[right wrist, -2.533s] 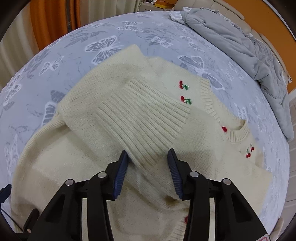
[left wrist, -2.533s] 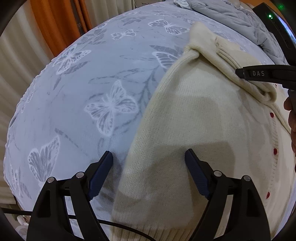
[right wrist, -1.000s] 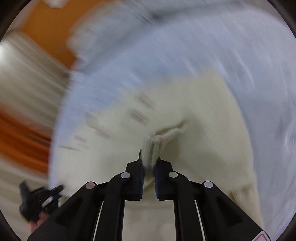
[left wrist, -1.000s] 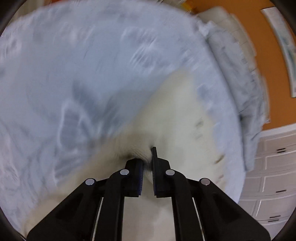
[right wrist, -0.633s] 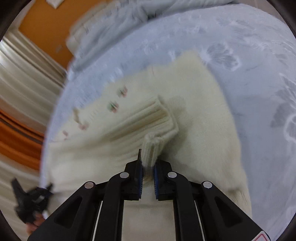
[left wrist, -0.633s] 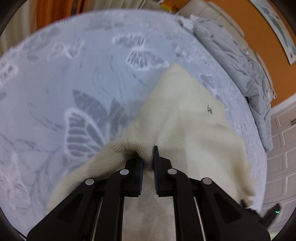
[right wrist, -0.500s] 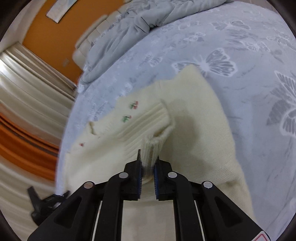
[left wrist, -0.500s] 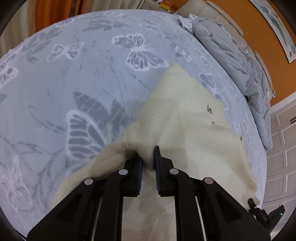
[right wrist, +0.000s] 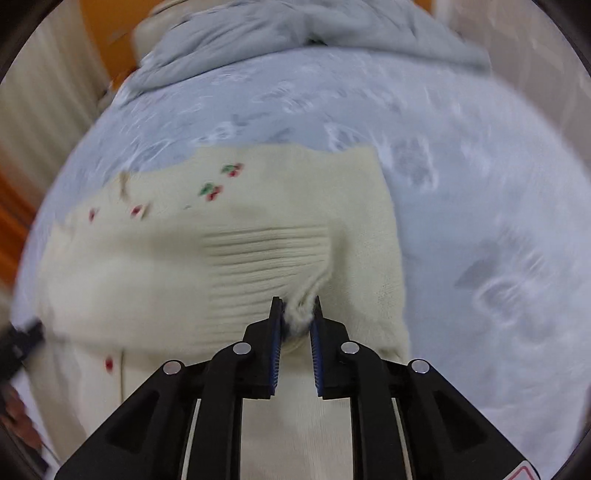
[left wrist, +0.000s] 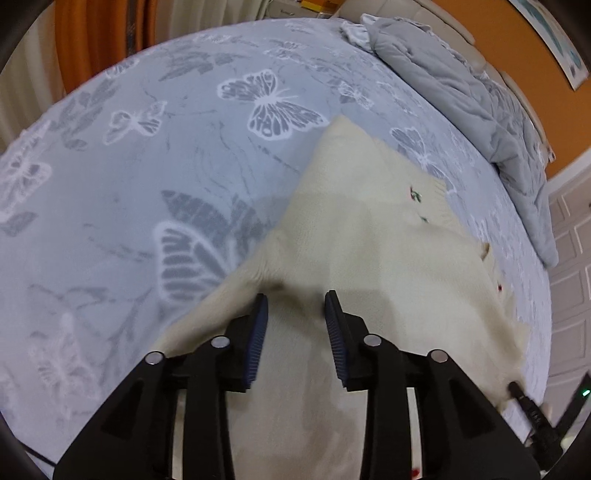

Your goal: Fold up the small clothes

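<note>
Left wrist view: left claw (left wrist: 293,301) is opening, pads apart, nothing pinched between them. The knit lies just under and ahead of the tips, not gripped. Cream cardigan (left wrist: 369,236) lies on the bed (left wrist: 110,184), on a grey-blue butterfly-print cover. Its far corner points toward the headboard end; small cherry embroidery shows near the right edge. A crumpled grey duvet (left wrist: 461,103) sits at the far right side of the bed, well apart from the cardigan. Orange curtain (left wrist: 99,33) at top left. The other claw's tip is at the bottom right, at the cardigan's edge.

Right wrist view (motion-blurred): right claw (right wrist: 296,304) is opening slightly, but a bunched bit of the ribbed cuff (right wrist: 258,258) remains pinched between the pads. The ribbed section lies folded across the cardigan (right wrist: 166,229) body, with cherries and red buttons to the left. Grey duvet (right wrist: 277,40) at top. A hand (right wrist: 18,421) shows at the lower left edge.
</note>
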Demonstrator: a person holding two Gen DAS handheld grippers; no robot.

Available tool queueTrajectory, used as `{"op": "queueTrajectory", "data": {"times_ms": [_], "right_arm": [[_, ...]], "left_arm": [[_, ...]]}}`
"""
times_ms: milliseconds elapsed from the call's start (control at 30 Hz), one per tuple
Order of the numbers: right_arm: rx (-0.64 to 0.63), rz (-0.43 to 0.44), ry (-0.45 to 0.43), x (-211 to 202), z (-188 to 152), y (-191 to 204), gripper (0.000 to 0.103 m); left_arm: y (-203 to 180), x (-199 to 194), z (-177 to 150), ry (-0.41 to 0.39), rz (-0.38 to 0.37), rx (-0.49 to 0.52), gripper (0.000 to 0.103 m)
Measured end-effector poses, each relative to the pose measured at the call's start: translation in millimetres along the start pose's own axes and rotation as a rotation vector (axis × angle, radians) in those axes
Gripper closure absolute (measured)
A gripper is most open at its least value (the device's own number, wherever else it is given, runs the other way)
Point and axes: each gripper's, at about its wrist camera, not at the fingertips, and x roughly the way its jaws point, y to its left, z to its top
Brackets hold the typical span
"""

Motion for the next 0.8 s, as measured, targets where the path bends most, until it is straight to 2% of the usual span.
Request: {"op": "queueTrajectory", "data": {"times_ms": [67, 100, 167, 267, 467, 800], "right_arm": [[-0.049, -0.037, -0.051, -27, -4, 11, 0.082], [-0.063, -0.041, -0.072, -42, -5, 17, 0.082], [-0.06, -0.009, -0.087, -63, -6, 23, 0.08], [-0.055, 0.018, -0.089, -82, -6, 27, 0.08], [-0.074, 0.028, -0.096, -115, -29, 30, 0.079], [-0.111, 0.013, -0.092, -149, -57, 30, 0.079]], "left_arm": [[-1, -12, -9, -0.008, 0.025, 0.033, 0.071], [-2, -20, -16, -0.013, 0.033, 0.056, 0.071], [-5, -34, -32, -0.022, 0.047, 0.099, 0.066], [-9, -51, -56, -0.028, 0.066, 0.15, 0.064], [-1, -75, -89, 0.008, 0.065, 0.163, 0.061], [24, -108, -126, 0.019, 0.097, 0.167, 0.061]]}}
